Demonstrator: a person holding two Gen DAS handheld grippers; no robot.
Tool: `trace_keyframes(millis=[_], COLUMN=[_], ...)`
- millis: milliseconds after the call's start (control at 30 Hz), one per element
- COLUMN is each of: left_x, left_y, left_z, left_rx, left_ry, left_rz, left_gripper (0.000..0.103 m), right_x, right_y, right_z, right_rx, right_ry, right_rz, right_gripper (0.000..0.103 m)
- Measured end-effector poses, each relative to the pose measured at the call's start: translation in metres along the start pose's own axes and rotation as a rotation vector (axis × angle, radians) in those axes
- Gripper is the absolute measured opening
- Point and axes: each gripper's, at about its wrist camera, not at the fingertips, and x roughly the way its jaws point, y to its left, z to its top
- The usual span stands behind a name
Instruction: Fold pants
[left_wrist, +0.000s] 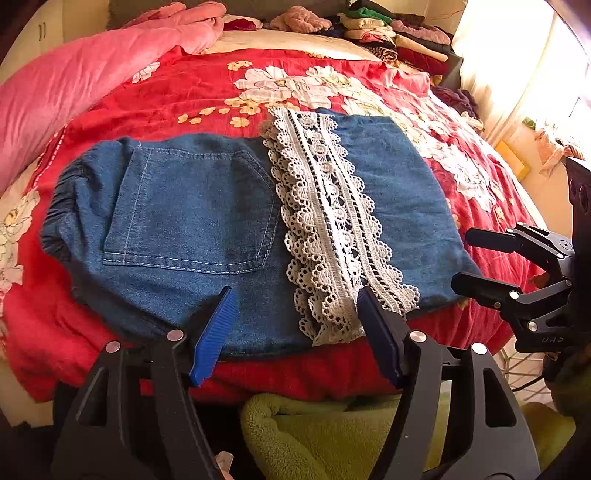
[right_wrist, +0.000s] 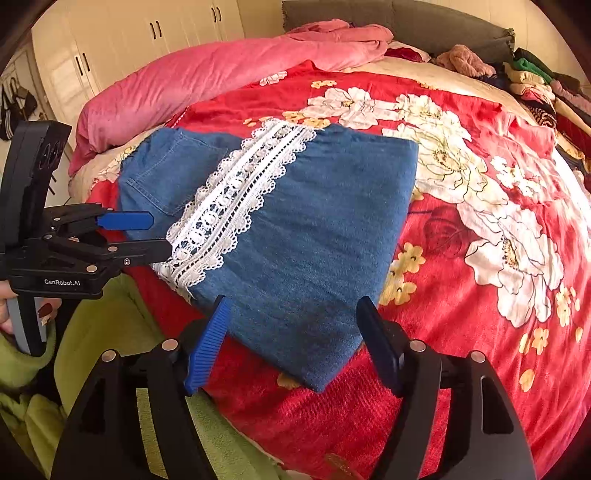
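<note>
Where the left gripper (left_wrist: 295, 306) is seen in its own view, its jaws are held apart over the near edge of the pants (left_wrist: 207, 221), nothing being clamped between them. The right gripper (right_wrist: 291, 314) is likewise seen with its jaws apart, above the near corner of the pants (right_wrist: 295, 240) and gripping nothing.

The pants are laid folded on the red floral bedspread (left_wrist: 184, 96), near the bed's front edge. A band of white lace (left_wrist: 325, 221) is crossed over the denim. Only in the left view are the back pocket (left_wrist: 192, 210) and the gathered waistband (left_wrist: 59, 206) shown in full; in the right view the lace (right_wrist: 229, 206) is seen running diagonally, with only a corner of the pocket beyond it.

Each gripper is caught from the side by the other camera: the right gripper (left_wrist: 480, 266) at the right edge of the left view, just beside the pants' right edge, and the left gripper (right_wrist: 155, 232) at the left of the right view, by the lace's near end. A hand (right_wrist: 22, 310) with red nails and a green sleeve is shown only there.

A pink quilt (left_wrist: 92, 81) is spread along the far left of the bed, and stacked clothes (left_wrist: 399, 37) are piled at the far right. White cupboards (right_wrist: 129, 40) are visible in the right view alone.
</note>
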Motion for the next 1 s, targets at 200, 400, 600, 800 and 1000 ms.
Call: trace_keyframes(millis=[200,400,600,800,1000], left_x=[-0.011,-0.029,-0.050,-0.062,-0.066], left_y=[0.005,0.015,0.030,0.043,0.052], left_z=[0.001,0.003,0.004,0.004,0.004], left_rx=[-0.019,-0.044,-0.071,-0.099,-0.114], left_ry=[-0.030,-0.081,-0.142,-0.172,-0.181], left_rz=[0.015,0.040,0.081,0.106,0.119], left_gripper=[0.073,0.089,0.093,0.093,0.093], right_x=[-0.010,-0.021,-0.031,-0.036,-0.038], right_y=[0.002,0.004,0.007,0.012,0.022], right_z=[0.004,0.014,0.024,0.040,0.059], right_rx=[-0.002,-0.011,-0.011,-0.024,-0.052], right_ry=[-0.024,-0.059,-0.099,-0.130,-0.164], right_rz=[-0.005,-0.017,-0.026,-0.026,-0.009], right_gripper=[0.082,0.082,0.098,0.098,0.098])
